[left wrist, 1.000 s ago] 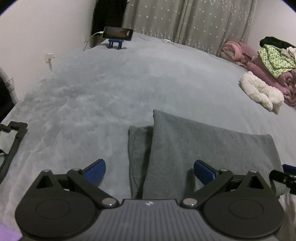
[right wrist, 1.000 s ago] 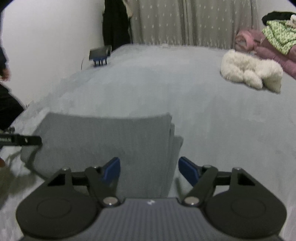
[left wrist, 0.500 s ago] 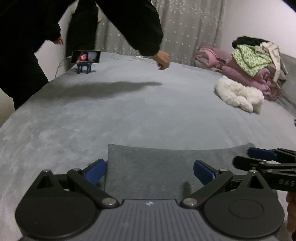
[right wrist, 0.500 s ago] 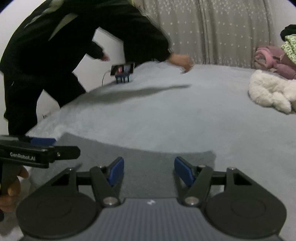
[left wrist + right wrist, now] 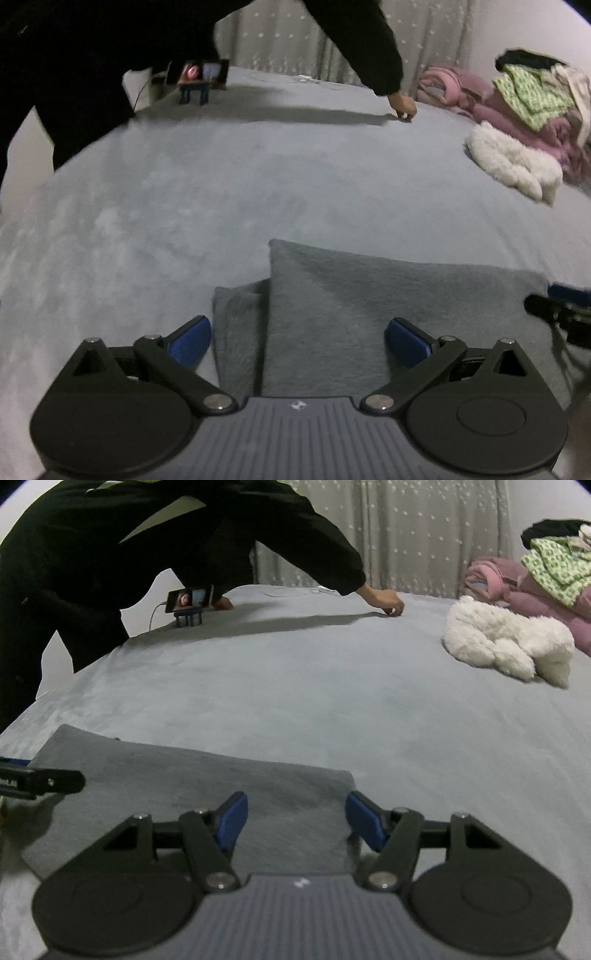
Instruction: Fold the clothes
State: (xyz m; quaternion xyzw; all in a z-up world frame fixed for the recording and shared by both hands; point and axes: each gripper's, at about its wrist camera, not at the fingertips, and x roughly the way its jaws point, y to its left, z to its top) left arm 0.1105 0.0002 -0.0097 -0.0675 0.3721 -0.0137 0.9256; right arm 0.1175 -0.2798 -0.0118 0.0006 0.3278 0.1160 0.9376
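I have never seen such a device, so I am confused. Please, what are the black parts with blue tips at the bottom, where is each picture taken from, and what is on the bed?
There is no robot here. A person holds one tool in each hand, and each tool has a camera that looks forward along its two fingers, so you see two views of one bed.

In the left view, the left tongs stand open over a folded grey garment. In the right view, the right tongs are also open over the same garment. Neither holds anything.

On the grey bed cover also lie a white fluffy item, a pile of pink and green clothes and a phone on a small blue stand. Another person in black leans over the far side, one hand on the cover.
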